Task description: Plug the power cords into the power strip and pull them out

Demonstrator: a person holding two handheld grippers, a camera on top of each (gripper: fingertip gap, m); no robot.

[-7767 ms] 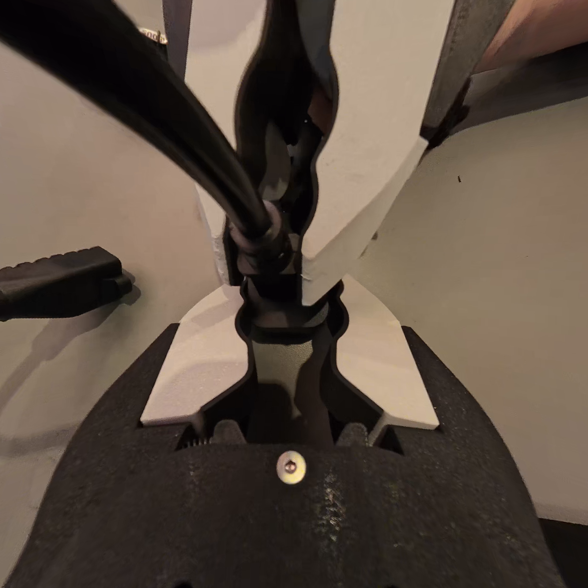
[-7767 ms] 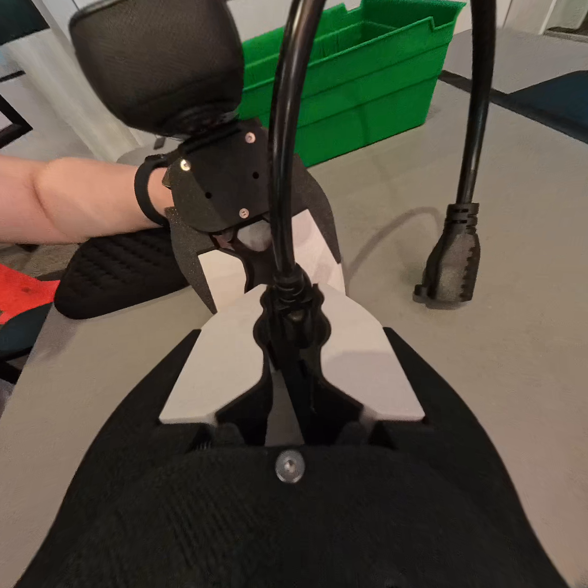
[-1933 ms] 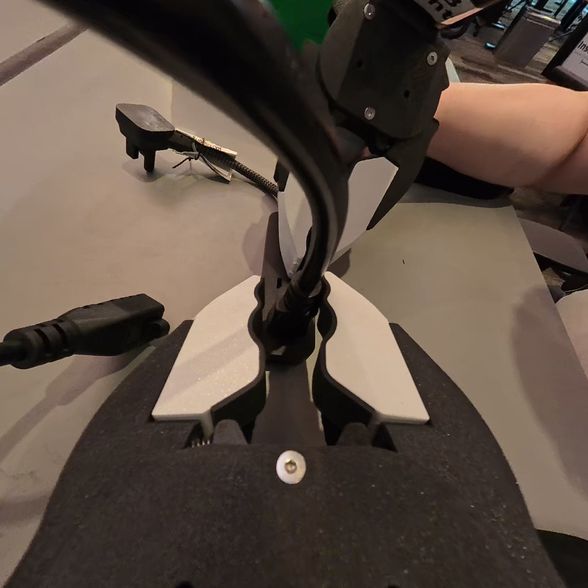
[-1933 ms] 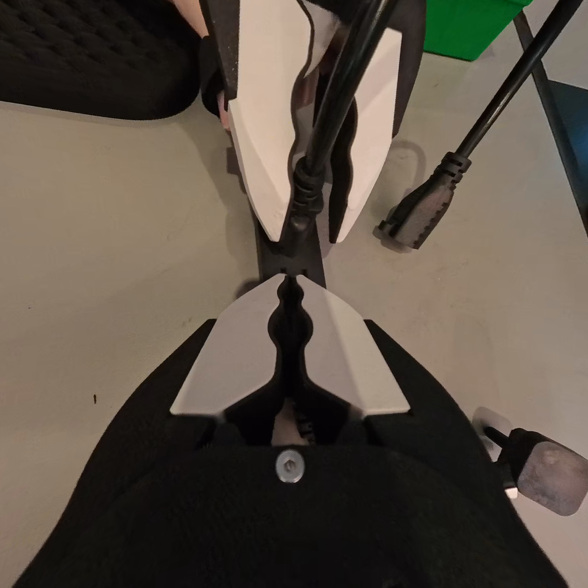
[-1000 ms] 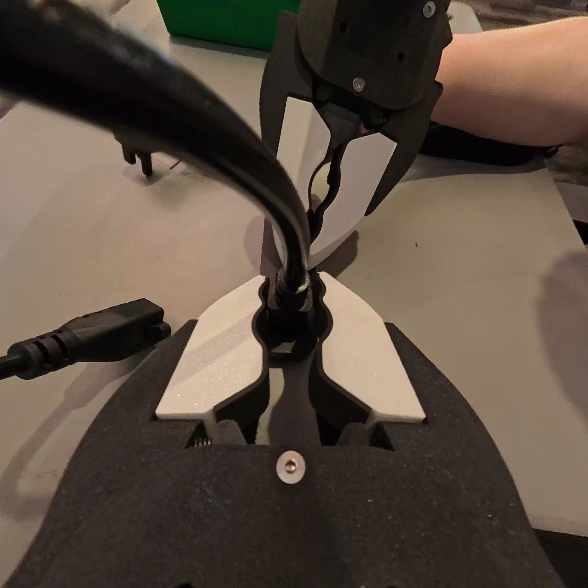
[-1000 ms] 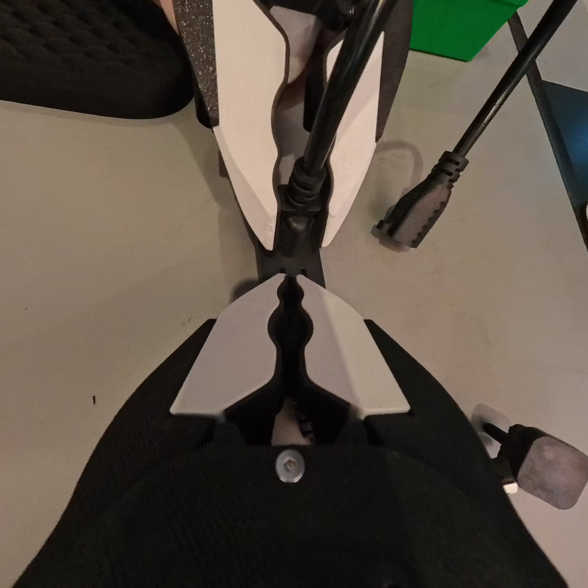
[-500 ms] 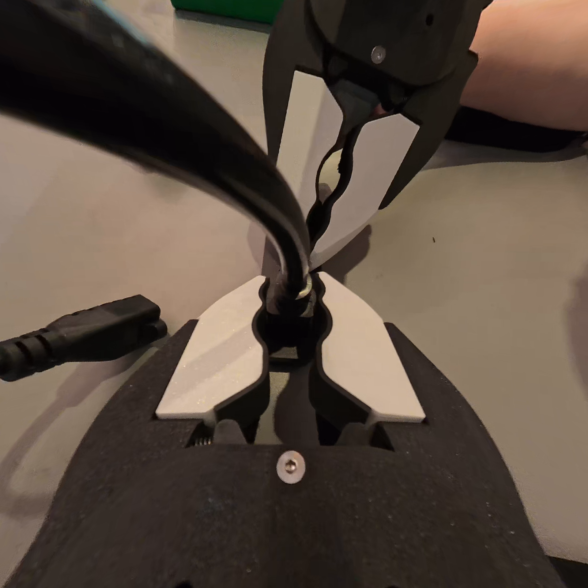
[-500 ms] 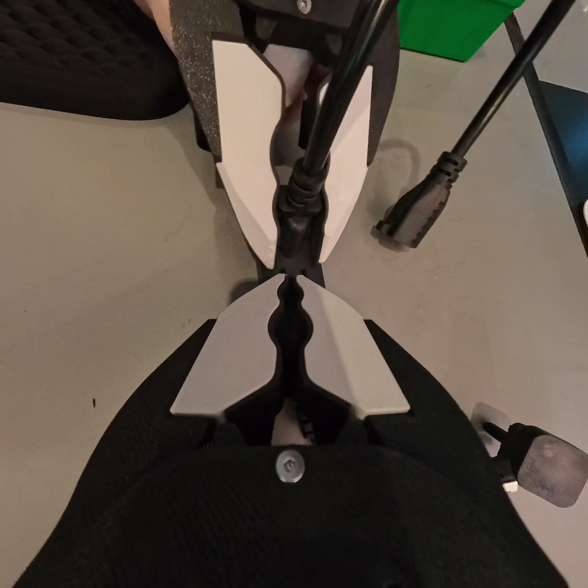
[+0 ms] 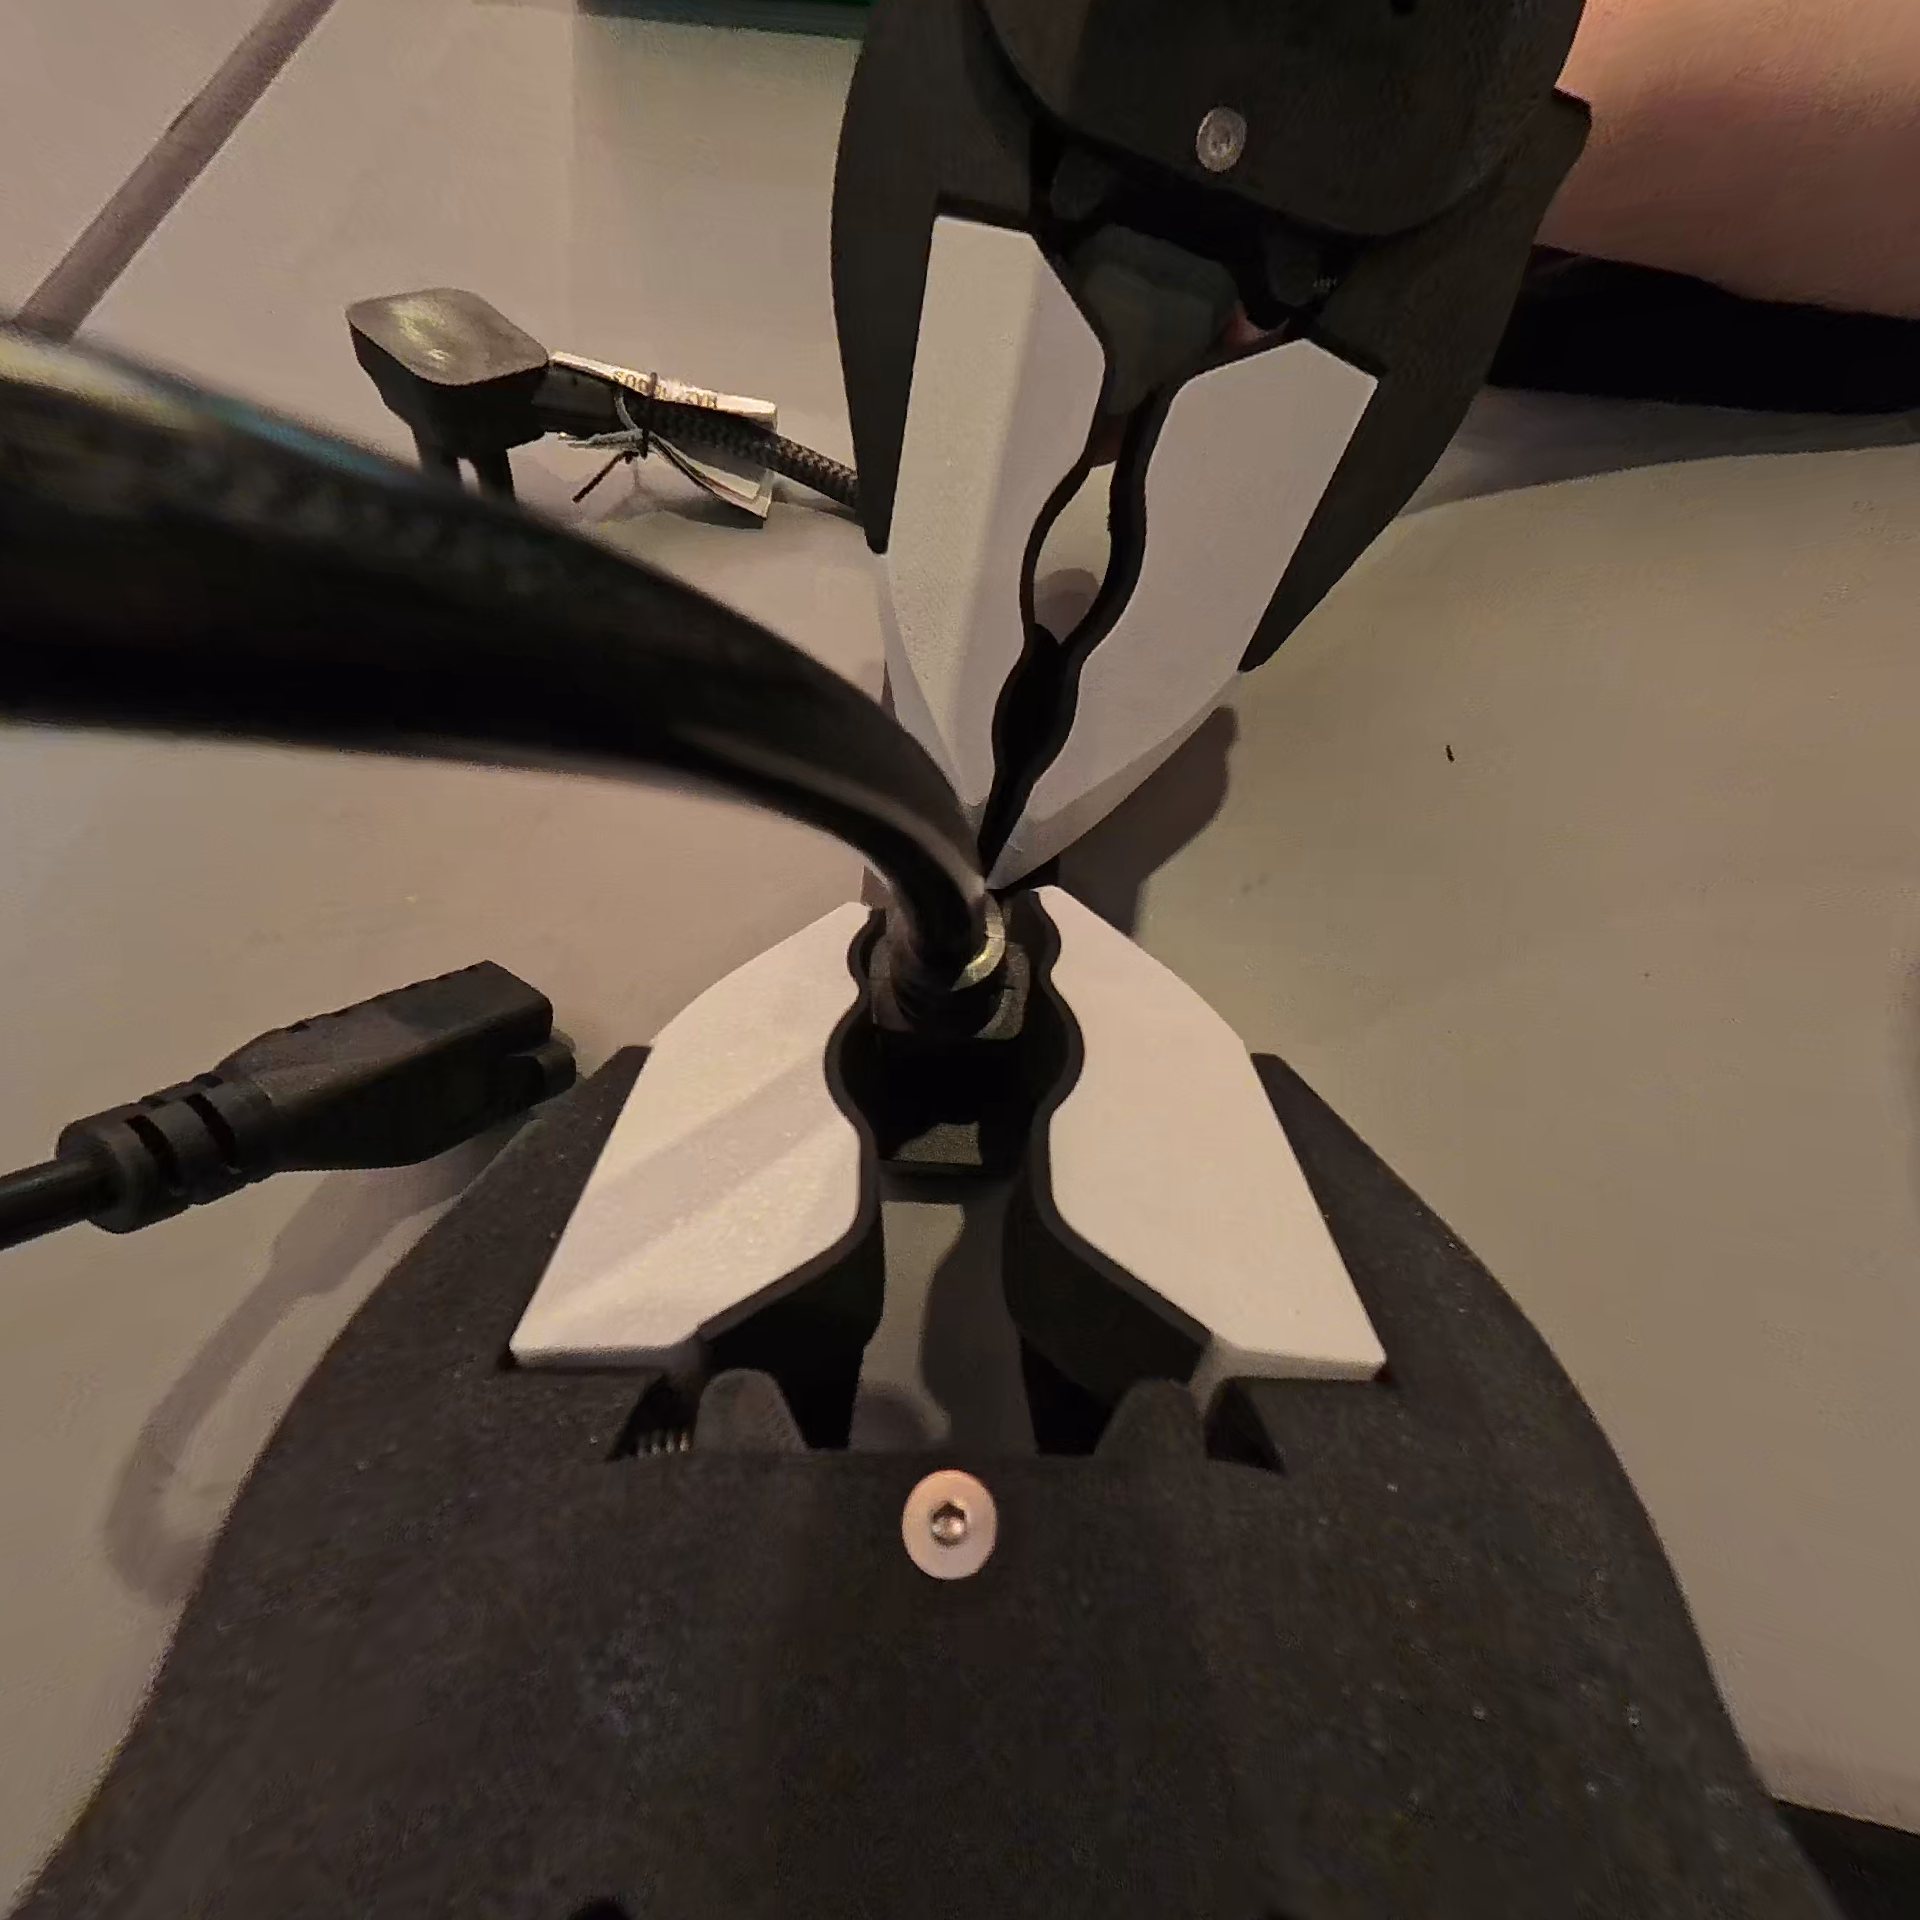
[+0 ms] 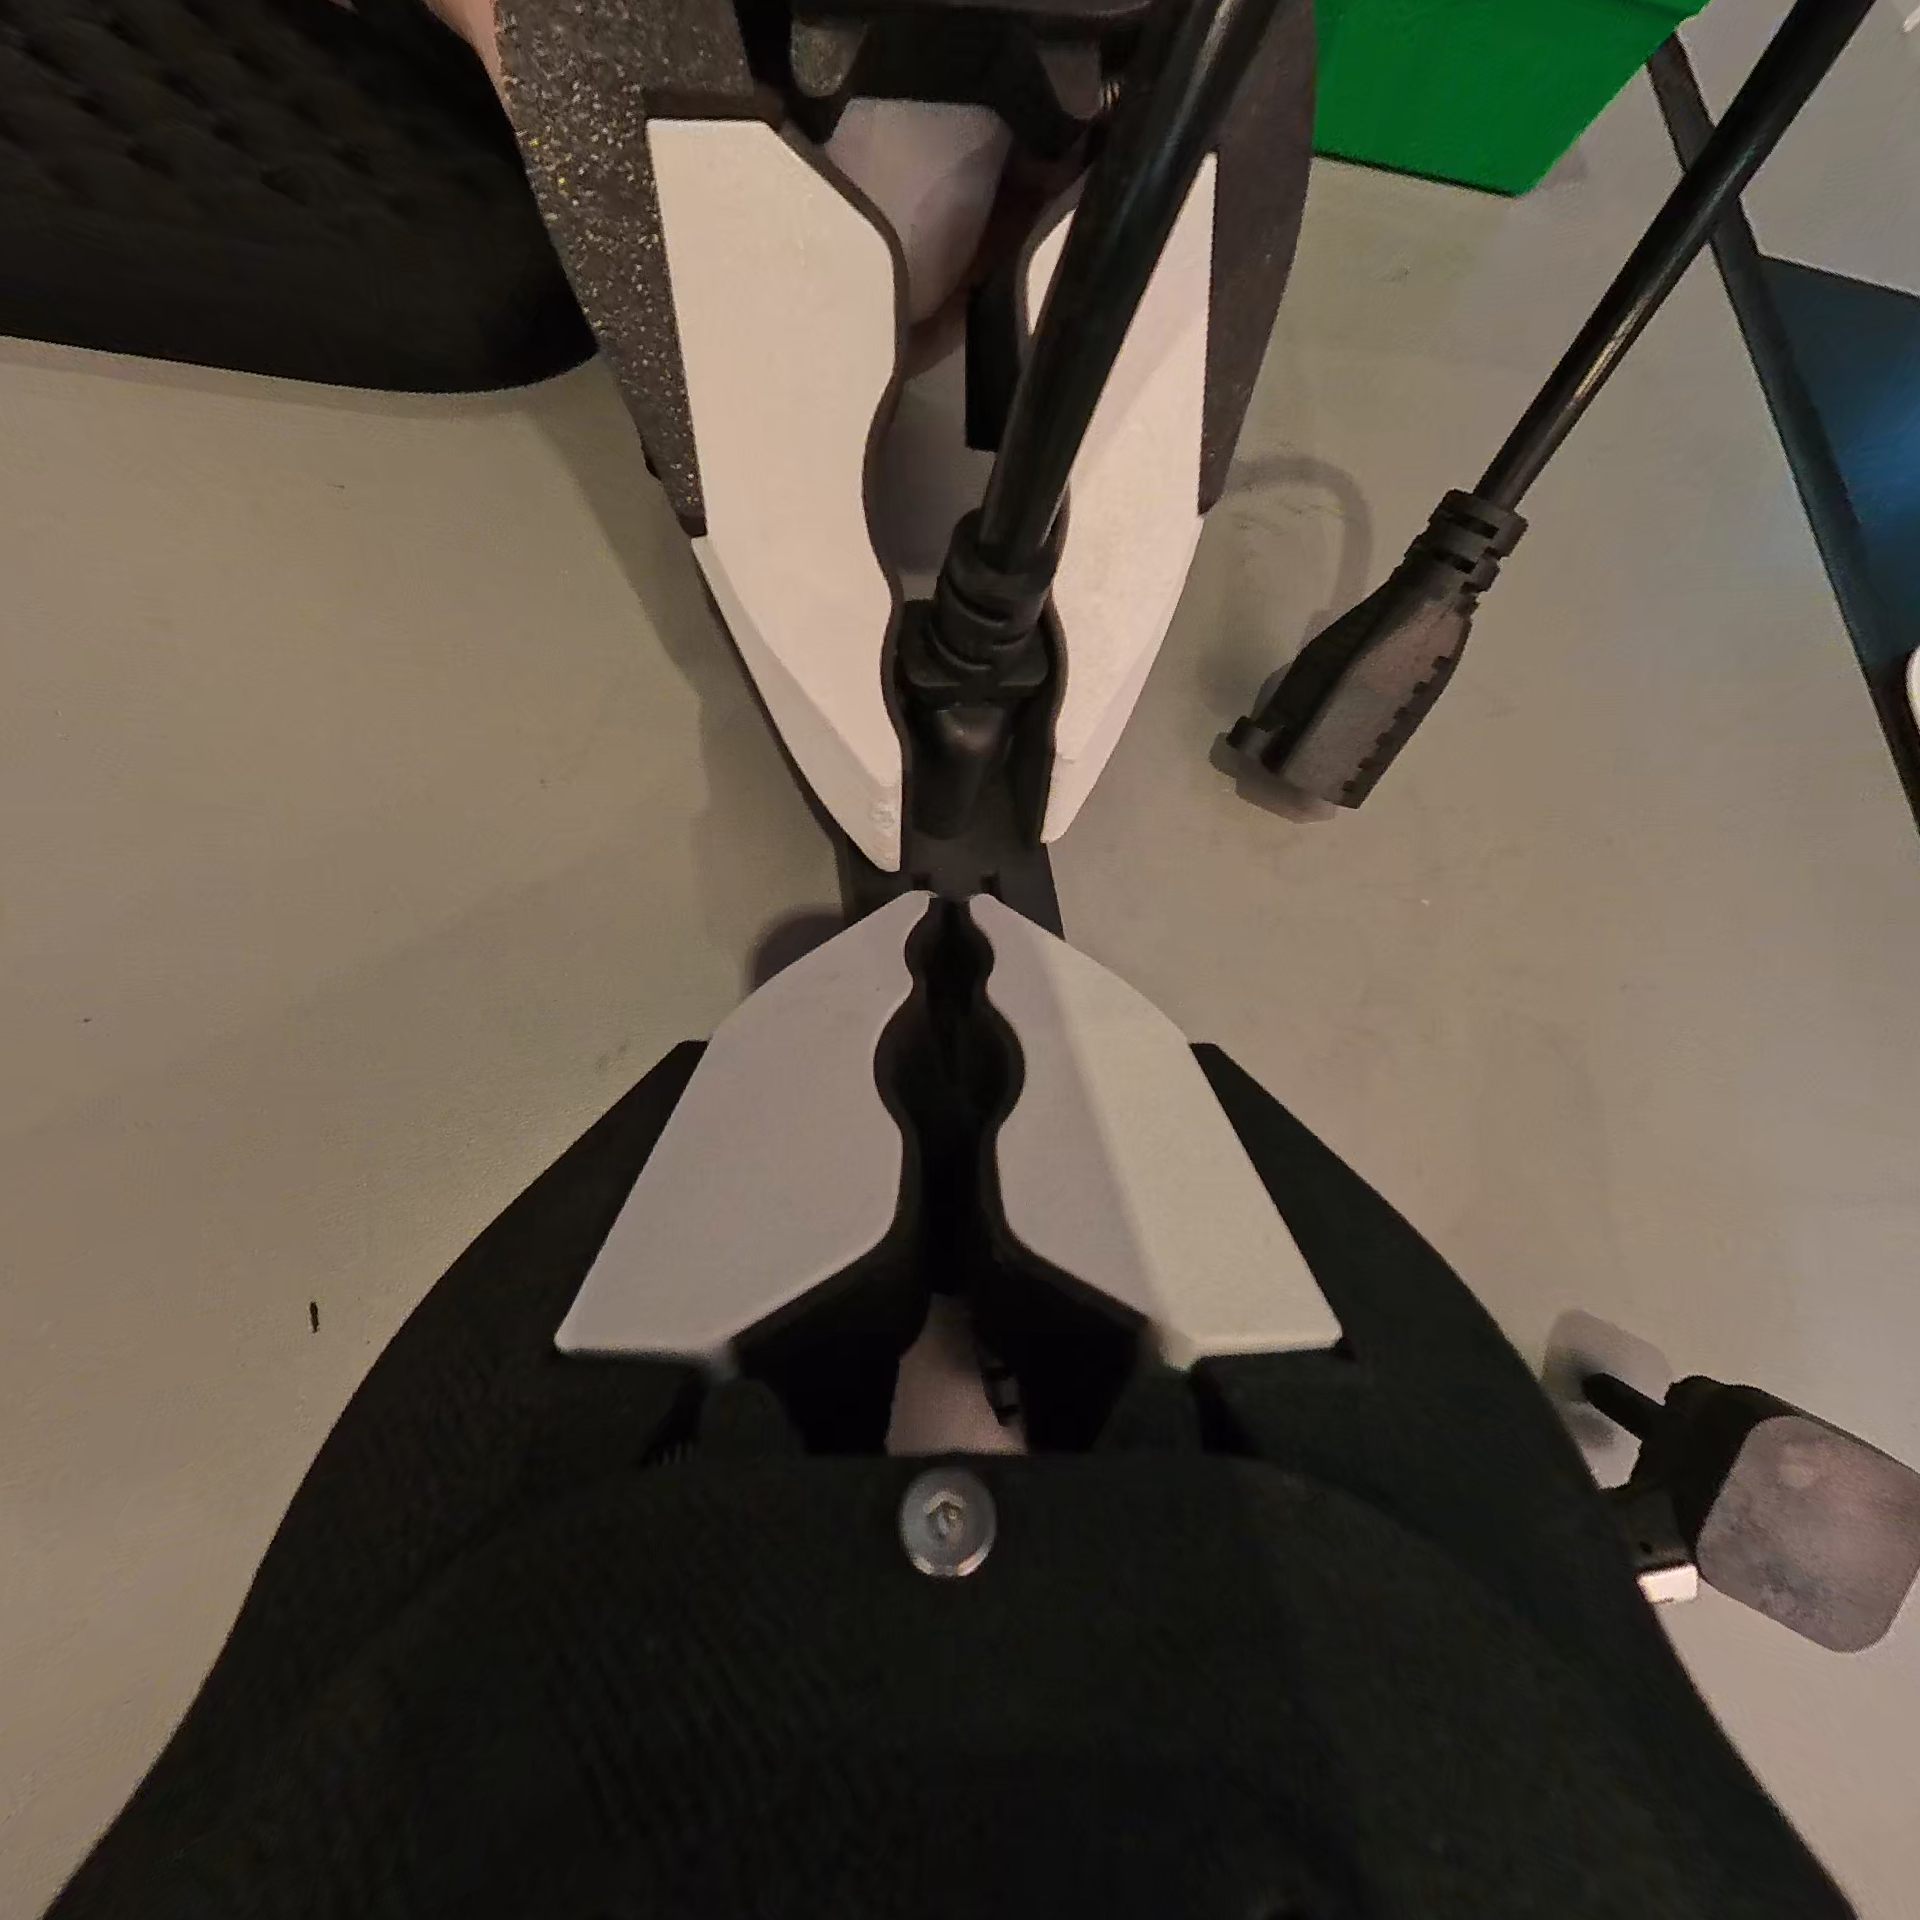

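Grey tabletop [image 10: 312, 831] spreads under both of my tongs, with a green bin [image 10: 1475, 83] at the far edge and a black mesh seat [image 10: 208, 187] beyond the left side.

My left gripper [image 9: 951, 935] is clenched on the plug [image 10: 966, 717] of a thick black cord [image 9: 416, 623], which arches stiffly away to the left. The plug points nose-down at a dark block [image 10: 1029, 888]. I take this for the power strip's socket. It sits on the table right at the tips of my right gripper [image 10: 951, 909]. Those fingers are drawn almost tip to tip. Whether they pinch part of the block is hidden from me.

A loose connector [image 10: 1361, 696] and a flat three-pin plug [image 10: 1787, 1507] lie off to the side, apart from the work.

The worry from here is leverage. That heavy cord could twist the plug in my grasp, so the pins would meet or leave the socket at an angle and bind. If my right tongs hold the block poorly, it may lift or skid along with the plug. My left fingers could also slide up onto the ribbed collar.
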